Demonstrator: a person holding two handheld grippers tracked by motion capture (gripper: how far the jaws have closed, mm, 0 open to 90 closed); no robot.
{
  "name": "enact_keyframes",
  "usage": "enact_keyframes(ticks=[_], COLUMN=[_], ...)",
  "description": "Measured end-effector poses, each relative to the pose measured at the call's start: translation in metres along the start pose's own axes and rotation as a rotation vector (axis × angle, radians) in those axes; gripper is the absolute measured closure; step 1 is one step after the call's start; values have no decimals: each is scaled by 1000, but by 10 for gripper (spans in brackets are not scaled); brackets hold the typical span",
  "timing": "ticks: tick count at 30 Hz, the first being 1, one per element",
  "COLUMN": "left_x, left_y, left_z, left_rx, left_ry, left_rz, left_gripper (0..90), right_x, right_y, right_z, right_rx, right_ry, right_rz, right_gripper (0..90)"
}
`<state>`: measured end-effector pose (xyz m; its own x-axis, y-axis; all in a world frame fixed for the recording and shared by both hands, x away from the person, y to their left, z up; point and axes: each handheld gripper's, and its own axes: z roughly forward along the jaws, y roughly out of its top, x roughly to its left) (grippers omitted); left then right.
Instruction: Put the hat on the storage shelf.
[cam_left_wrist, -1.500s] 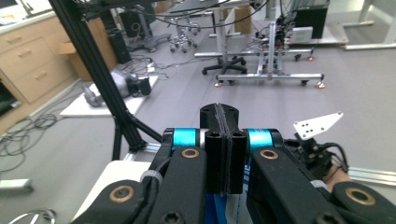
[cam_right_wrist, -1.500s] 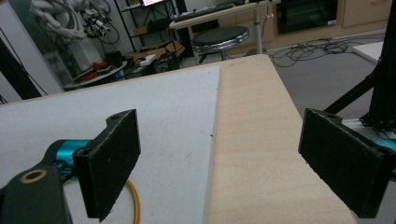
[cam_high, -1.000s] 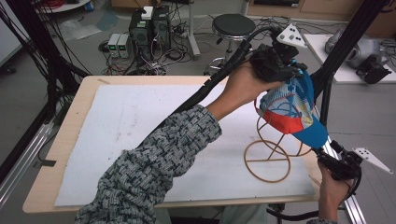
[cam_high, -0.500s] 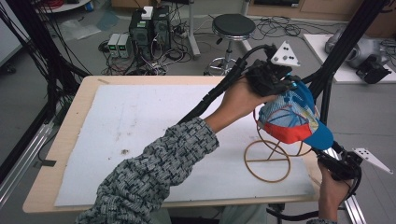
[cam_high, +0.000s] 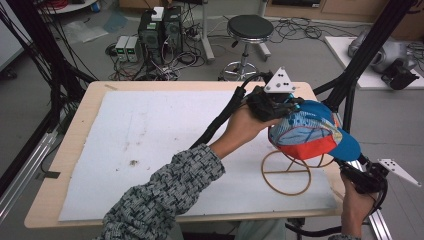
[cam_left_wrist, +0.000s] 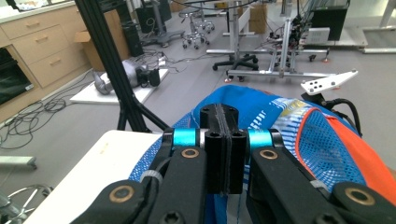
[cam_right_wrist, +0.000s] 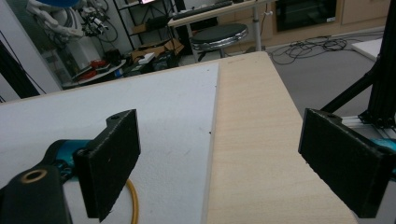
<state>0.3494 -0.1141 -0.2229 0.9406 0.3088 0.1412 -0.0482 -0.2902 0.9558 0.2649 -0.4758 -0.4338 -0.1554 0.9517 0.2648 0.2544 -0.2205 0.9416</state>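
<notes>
Tongs state, left unit: the left tongs (cam_left_wrist: 223, 154) are pressing together on the rear rim of a blue, orange and white mesh cap (cam_high: 307, 131), with a thin fold of the fabric lying between the two black jaws. In the left gripper view, the cap (cam_left_wrist: 299, 135) is spreading out beyond and below the jaw tips, its blue panel in the middle and its orange panel at the right.

Cap position: in the high view, the cap is sitting at the right side of the tabletop (cam_high: 85, 115), on top of a thin yellow-brown wire stand with a ring base (cam_high: 287, 172). The blue brim is pointing toward the near right. The ring base is resting on the white foam sheet (cam_high: 150, 135) that is covering most of the tabletop. The left hand (cam_high: 245, 127), in a grey patterned sleeve, is reaching across from the near left and gripping the unit just left of the cap.

Tongs state, right unit: the right tongs (cam_right_wrist: 219, 163) are standing spread wide, with nothing between the pads. They are hovering over the near right edge of the tabletop, close to the stand, part of which is showing beside the left jaw in the right gripper view.
</notes>
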Motion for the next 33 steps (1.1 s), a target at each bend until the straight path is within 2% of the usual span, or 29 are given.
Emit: enact_keyframes(ticks=[3,4,10,14,16,19,20,22,29,32,33], left_x=[-2,-3,-10,-13,-14,-15,-15,-16,-16,-15,-15], left_y=[-6,-8,-20,-26,-28,-30,-31,-33,-35,-37,-37], left_z=[0,0,5,8,10,13,14,16,19,19,20], left_rx=[-16,-20,-36,-48,-57,-68,-65,-66,-79,-89,-90], left_ry=[-6,-8,-36,-37,-40,-46,-46,-52,-60,-67,-68], left_rz=[-21,-24,-50,-61,-76,-91,-87,-91,-85,-80,-81], left_gripper=[892,892,892,892,892,892,892,891,878,838,823], right_x=[0,-2,-1,-3,-3,-3,-3,-4,-4,-4,-3], right_y=[0,0,0,0,0,0,0,0,-1,-1,-1], right_z=[0,0,-1,-2,-2,-3,-3,-2,-2,-2,-3], right_rx=[1,-12,-6,-18,-17,-17,-12,-19,-16,-10,-3], right_ry=[-1,4,-1,3,3,1,-4,-3,0,-4,-11], right_rz=[5,-21,2,-13,12,9,18,-1,0,-4,12], right_gripper=[119,119,119,119,119,119,119,119,119,119,119])
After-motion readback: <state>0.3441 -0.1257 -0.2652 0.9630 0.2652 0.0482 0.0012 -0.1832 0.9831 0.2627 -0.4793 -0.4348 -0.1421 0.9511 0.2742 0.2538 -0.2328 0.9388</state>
